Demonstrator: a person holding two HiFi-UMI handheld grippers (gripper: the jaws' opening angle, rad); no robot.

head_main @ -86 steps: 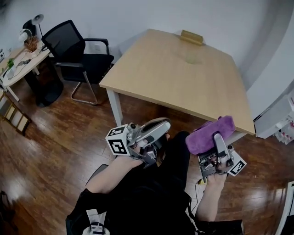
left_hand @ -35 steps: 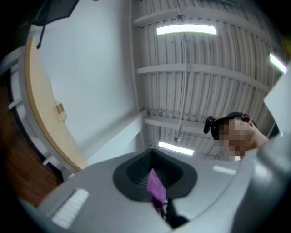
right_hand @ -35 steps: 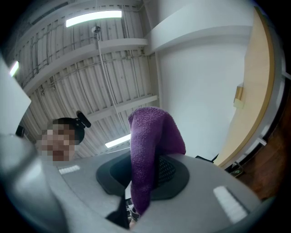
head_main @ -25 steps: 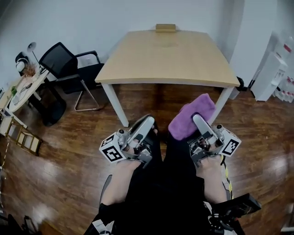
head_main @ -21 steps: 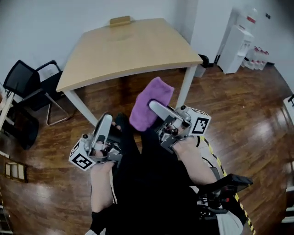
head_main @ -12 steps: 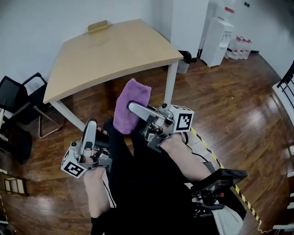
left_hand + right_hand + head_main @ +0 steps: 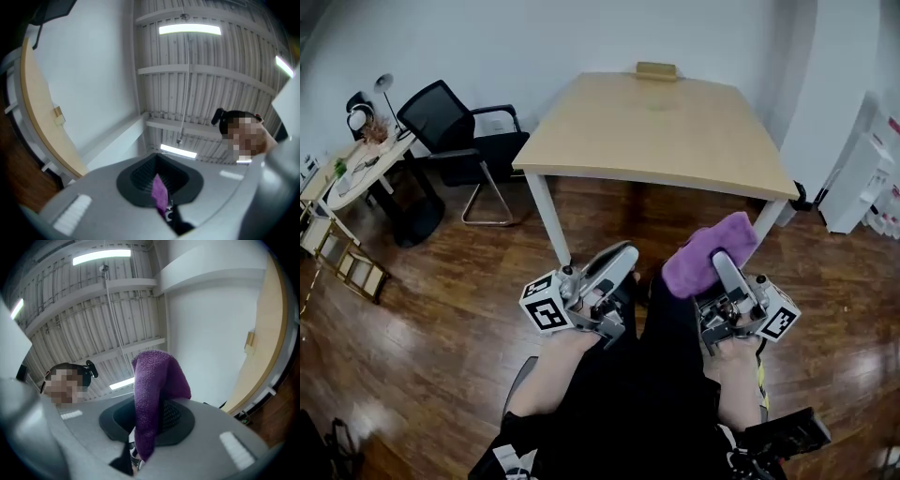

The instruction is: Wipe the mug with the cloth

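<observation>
No mug shows in any view. A purple cloth is pinched in my right gripper, which is shut on it and held low in front of the person's body; in the right gripper view the cloth stands up between the grey jaws. My left gripper hovers beside it at the left, jaws together with nothing held. In the left gripper view the left gripper points up at the ceiling, and a thin purple sliver shows at the seam between its jaws. Both grippers are well short of the wooden table.
A small wooden block sits at the table's far edge. A black office chair stands left of the table, with a small cluttered side table beyond it. White units line the right wall. Dark wooden floor lies all around.
The head view has swung back from the right, so the table is again straight ahead. Both grippers stay close to the body, and the right one keeps its hold on the cloth.
</observation>
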